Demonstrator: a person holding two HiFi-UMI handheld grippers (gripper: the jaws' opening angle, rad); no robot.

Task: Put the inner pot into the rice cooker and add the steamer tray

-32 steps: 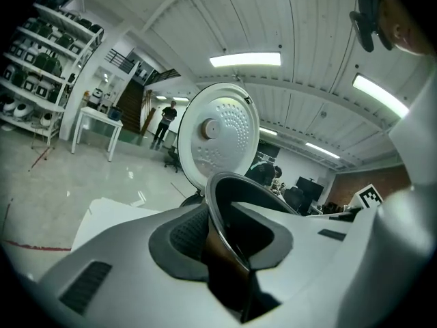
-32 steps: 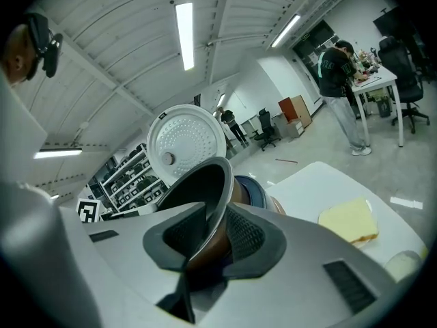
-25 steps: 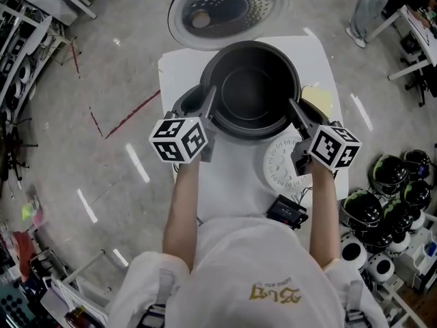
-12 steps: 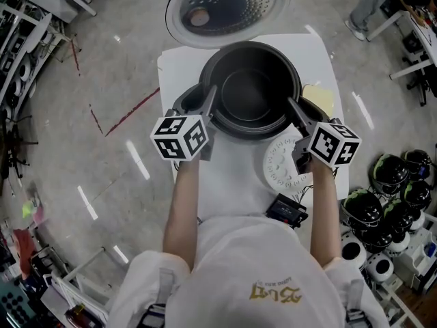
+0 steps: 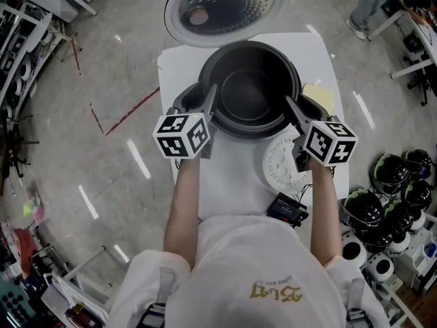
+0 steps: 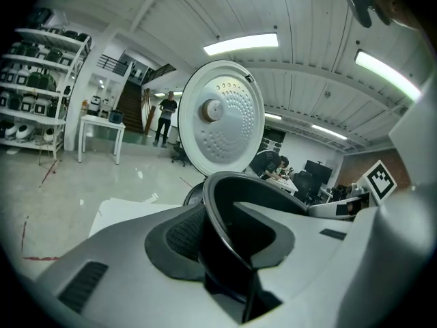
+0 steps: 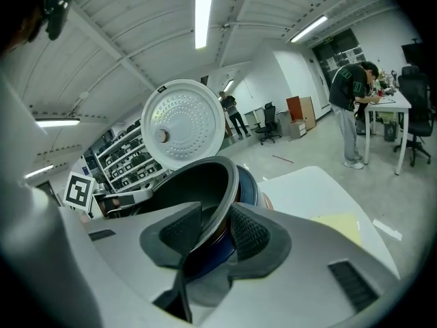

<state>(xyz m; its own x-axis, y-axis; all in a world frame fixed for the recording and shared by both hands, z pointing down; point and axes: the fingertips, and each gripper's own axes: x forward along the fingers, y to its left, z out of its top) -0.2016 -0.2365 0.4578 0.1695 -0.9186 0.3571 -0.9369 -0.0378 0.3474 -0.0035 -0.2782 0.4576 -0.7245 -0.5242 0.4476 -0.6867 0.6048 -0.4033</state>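
**A:** so where's the inner pot (image 5: 251, 91) at, and what's it made of?

**B:** dark, smooth, round, thin rolled rim; it's sitting down in the rice cooker (image 7: 250, 183) on the white table (image 5: 225, 176); the cooker's lid (image 5: 225, 5) is flipped up at 12 o'clock, its pale metal inner plate full of tiny holes; the steamer tray (image 5: 281, 164) is a flat white perforated disc lying on the table at the pot's 5 o'clock

**A:** grippers?

**B:** left gripper (image 5: 203, 101) straddles the rim at 9 o'clock, right gripper (image 5: 298, 108) at 3; ribbed dark pads (image 7: 251, 232) either side of the rim, not squeezing; both sets of jaws have just been opening, the right more

**A:** anything else change from a second ago?

**B:** pot hasn't budged; the right marker cube tipped a little
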